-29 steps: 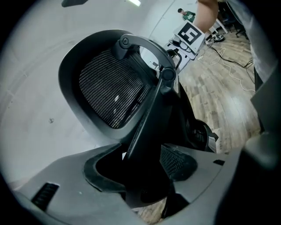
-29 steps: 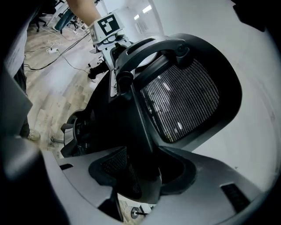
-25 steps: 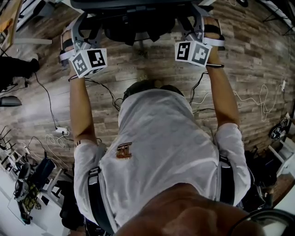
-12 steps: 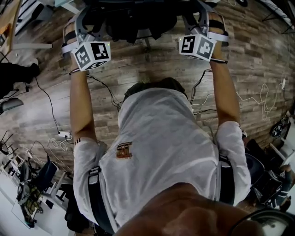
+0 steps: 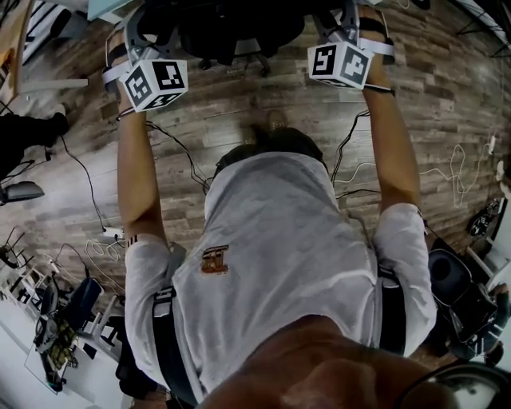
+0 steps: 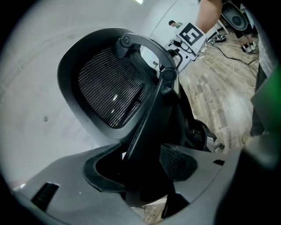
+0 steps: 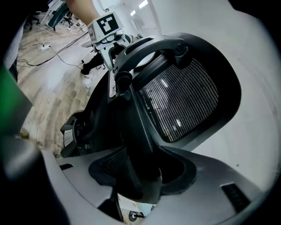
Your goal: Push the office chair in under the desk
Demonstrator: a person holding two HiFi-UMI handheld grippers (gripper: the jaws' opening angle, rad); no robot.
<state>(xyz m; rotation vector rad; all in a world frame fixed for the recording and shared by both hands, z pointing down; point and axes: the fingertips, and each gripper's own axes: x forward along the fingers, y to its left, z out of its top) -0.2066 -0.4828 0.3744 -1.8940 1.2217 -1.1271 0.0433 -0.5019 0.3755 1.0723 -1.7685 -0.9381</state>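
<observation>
The black office chair (image 5: 231, 32) is at the top of the head view, mostly beyond the frame's edge, by a pale desk edge (image 5: 112, 8). My left gripper (image 5: 144, 28) and right gripper (image 5: 343, 24) reach forward on outstretched arms to either side of its back. In the left gripper view my left gripper (image 6: 140, 169) is shut on a black upright bar of the chair's back frame (image 6: 147, 114), below the mesh headrest (image 6: 109, 88). My right gripper (image 7: 140, 173) is likewise shut on the frame bar (image 7: 136, 118) beside the mesh (image 7: 180, 101).
The floor is wood plank (image 5: 239, 104). Black and white cables (image 5: 180, 152) trail across it, with a power strip (image 5: 108, 233) at the left. A white furniture leg (image 5: 52, 81) lies at the far left, and bags and gear (image 5: 455, 295) stand at the right.
Both grippers and the chair have moved forward, up the head view, so less of the chair shows. The person's foot has stepped forward behind it.
</observation>
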